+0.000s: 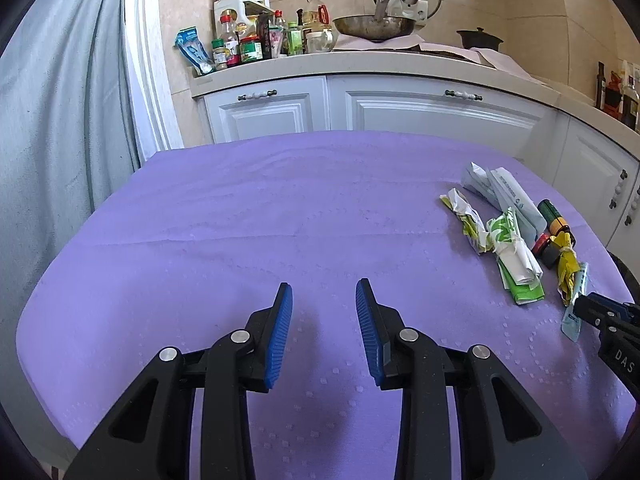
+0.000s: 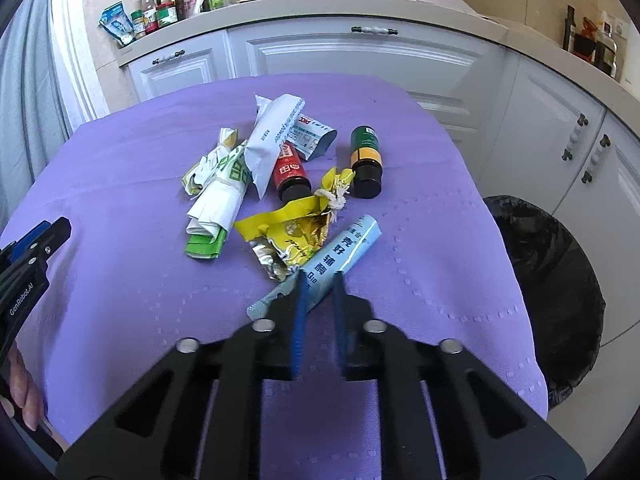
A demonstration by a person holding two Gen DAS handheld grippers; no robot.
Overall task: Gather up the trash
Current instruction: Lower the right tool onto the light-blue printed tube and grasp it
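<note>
Here we saw crinkled foil and paper wrappers heaped on the purple-clothed worktop [image 2: 120, 208]. Our right gripper [image 2: 319, 280], angled down, clenched its jaws on a flat blue sachet [image 2: 344, 252] at six o'clock of the heap; the left gripper [image 1: 324, 300] hovered, jaws released.

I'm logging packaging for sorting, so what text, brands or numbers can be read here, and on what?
"GenRobot.AI": side of the left gripper.
"DAS": partial lettering on the right gripper.
"Q10" plus Chinese characters: light blue sachet between the right gripper's fingers.
"powder": part of a line on the white pouch.
"PKC", seemingly, upside down: white-blue packet.
Bottle labels and counter jars: too small or blurred.
</note>
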